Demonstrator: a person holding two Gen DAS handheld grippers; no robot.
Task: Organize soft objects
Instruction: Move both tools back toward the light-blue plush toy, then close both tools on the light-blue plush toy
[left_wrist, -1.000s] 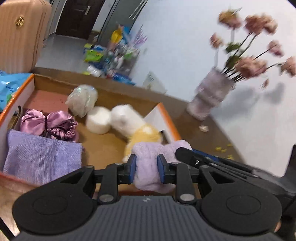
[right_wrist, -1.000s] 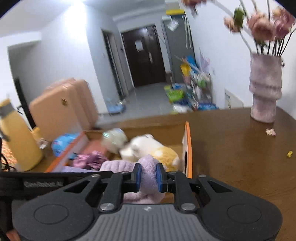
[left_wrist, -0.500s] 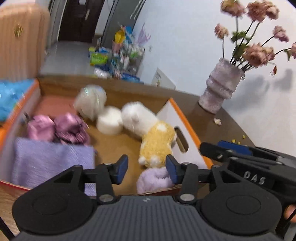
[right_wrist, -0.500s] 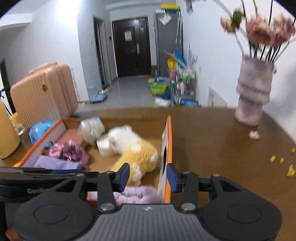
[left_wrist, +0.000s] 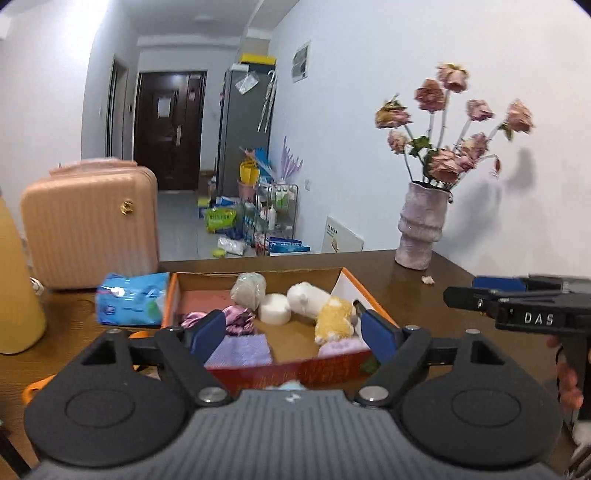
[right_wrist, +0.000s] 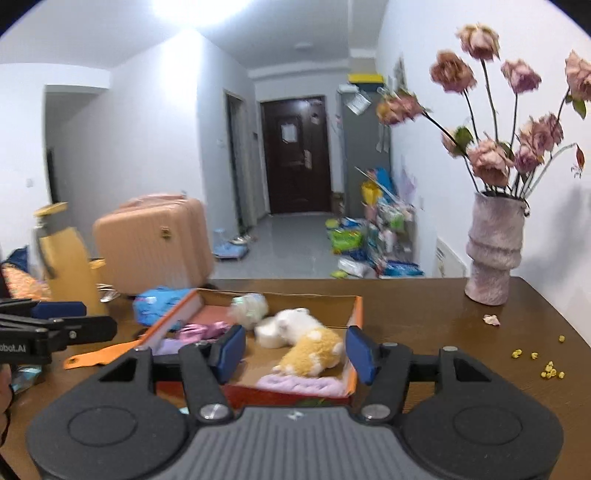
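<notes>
An orange cardboard box (left_wrist: 343, 367) (right_wrist: 352, 321) sits on the brown table. Inside lie a lilac fluffy towel (left_wrist: 341, 346) (right_wrist: 301, 384) at the near right corner, a yellow-and-white plush (left_wrist: 334, 321) (right_wrist: 308, 350), a white round pad (left_wrist: 274, 314), a wrapped white ball (left_wrist: 248, 290), purple satin scrunchies (left_wrist: 236, 319) and a folded purple cloth (left_wrist: 240, 350). My left gripper (left_wrist: 293, 334) is open and empty, pulled back before the box. My right gripper (right_wrist: 293, 349) is open and empty, also short of the box.
A vase of dried pink flowers (left_wrist: 421, 232) (right_wrist: 493, 251) stands at the back right of the table. A blue wipes pack (left_wrist: 131, 297), a yellow bottle (left_wrist: 14, 288) and a pink suitcase (left_wrist: 88, 225) are on the left. Yellow crumbs (right_wrist: 546, 367) lie on the right.
Both grippers held the lilac towel over the box, then opened and let it drop into the near right corner. Both have drawn back and risen away from the box.
</notes>
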